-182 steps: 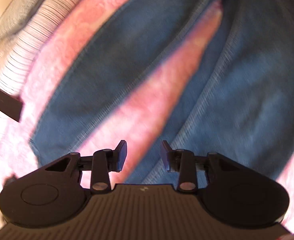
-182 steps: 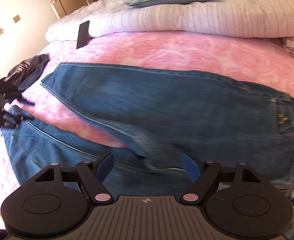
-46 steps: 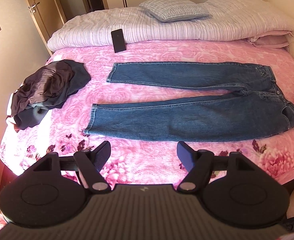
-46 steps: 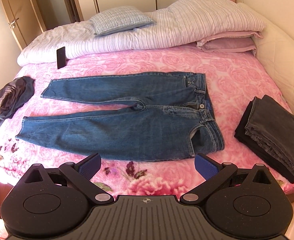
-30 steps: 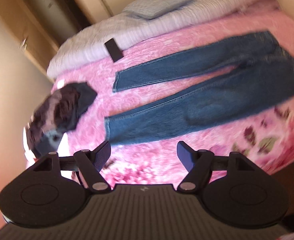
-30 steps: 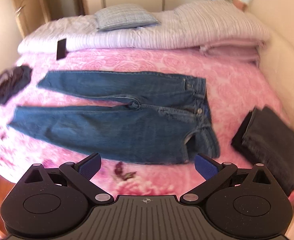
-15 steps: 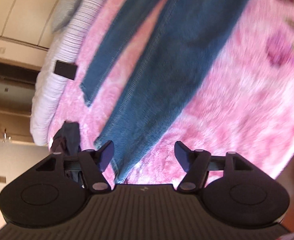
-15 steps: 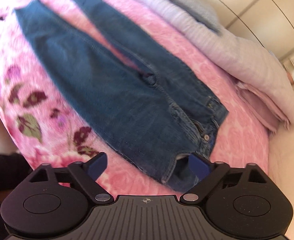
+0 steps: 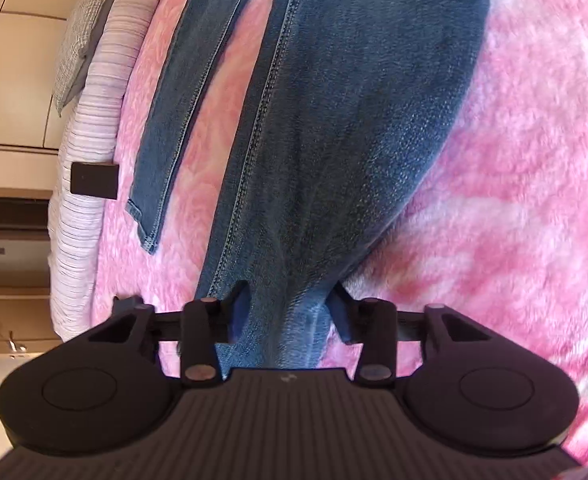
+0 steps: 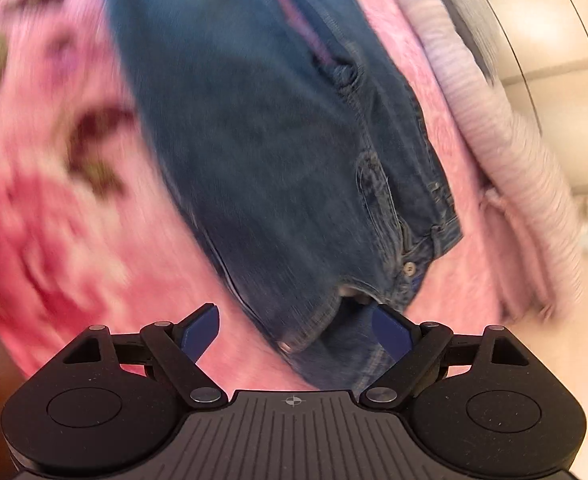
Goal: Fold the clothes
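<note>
Low over the pink bed (image 9: 514, 200), the left hand-held gripper (image 9: 289, 312) straddled the jeans (image 9: 334, 120) near the hem, fingers apart; the right hand-held gripper (image 10: 294, 330) gaped unclenched at their waistband.

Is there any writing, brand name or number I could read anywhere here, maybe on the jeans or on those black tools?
None can be read.
Jeans: the waistband button is too blurred to show any lettering.
Right gripper: only a small crosshair mark, no words.

Blue jeans (image 9: 334, 120) — pink floral blanket (image 9: 514, 200)
</note>
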`<state>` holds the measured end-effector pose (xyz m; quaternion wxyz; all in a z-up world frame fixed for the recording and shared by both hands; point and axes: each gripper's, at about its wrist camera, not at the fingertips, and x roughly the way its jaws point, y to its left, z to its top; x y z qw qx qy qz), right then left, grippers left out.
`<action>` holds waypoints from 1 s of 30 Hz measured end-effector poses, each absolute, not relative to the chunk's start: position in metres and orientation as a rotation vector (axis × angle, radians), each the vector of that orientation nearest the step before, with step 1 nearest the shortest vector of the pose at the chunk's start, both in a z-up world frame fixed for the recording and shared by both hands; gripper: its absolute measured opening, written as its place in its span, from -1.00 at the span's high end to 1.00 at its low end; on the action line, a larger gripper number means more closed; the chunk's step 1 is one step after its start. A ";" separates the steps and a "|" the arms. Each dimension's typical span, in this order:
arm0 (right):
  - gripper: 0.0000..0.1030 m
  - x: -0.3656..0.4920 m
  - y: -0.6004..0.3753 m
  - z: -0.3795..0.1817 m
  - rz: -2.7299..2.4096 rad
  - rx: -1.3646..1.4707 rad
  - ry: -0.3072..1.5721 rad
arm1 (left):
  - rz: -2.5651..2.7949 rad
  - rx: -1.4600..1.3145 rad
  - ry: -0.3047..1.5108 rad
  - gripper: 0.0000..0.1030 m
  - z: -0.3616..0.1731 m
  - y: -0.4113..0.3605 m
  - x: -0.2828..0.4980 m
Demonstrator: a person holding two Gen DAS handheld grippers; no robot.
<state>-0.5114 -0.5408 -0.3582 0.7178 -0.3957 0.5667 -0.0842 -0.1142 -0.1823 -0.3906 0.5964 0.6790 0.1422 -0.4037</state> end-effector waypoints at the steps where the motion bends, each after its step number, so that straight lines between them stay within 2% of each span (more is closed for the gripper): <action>1: -0.68 -0.514 -0.545 -0.367 -0.181 -0.910 1.254 | -0.928 1.562 0.344 0.63 -0.392 -0.185 -0.114; 7: -0.68 -0.539 -0.576 -0.416 -0.138 -1.048 1.126 | -0.828 1.515 0.372 0.80 -0.403 -0.193 -0.124; 16: -0.65 -0.534 -0.605 -0.423 -0.207 -1.050 0.942 | -0.717 1.484 0.425 0.83 -0.406 -0.207 -0.129; 17: -0.55 -0.531 -0.607 -0.424 -0.199 -1.044 0.936 | -0.710 1.486 0.427 0.84 -0.406 -0.208 -0.130; 20: 0.48 -0.527 -0.608 -0.425 -0.136 -1.005 0.972 | -0.689 1.489 0.435 0.88 -0.400 -0.208 -0.134; 21: 0.63 -0.529 -0.608 -0.421 -0.129 -0.992 0.982 | -0.684 1.489 0.436 0.89 -0.395 -0.209 -0.136; 22: 0.73 -0.530 -0.608 -0.414 -0.124 -0.964 0.993 | -0.682 1.487 0.432 0.92 -0.386 -0.208 -0.139; 24: 0.79 -0.532 -0.608 -0.399 -0.115 -0.909 1.013 | -0.680 1.482 0.421 0.94 -0.368 -0.207 -0.144; 30: 0.84 -0.532 -0.606 -0.326 -0.045 -0.796 1.052 | -0.688 1.452 0.459 0.94 -0.292 -0.191 -0.172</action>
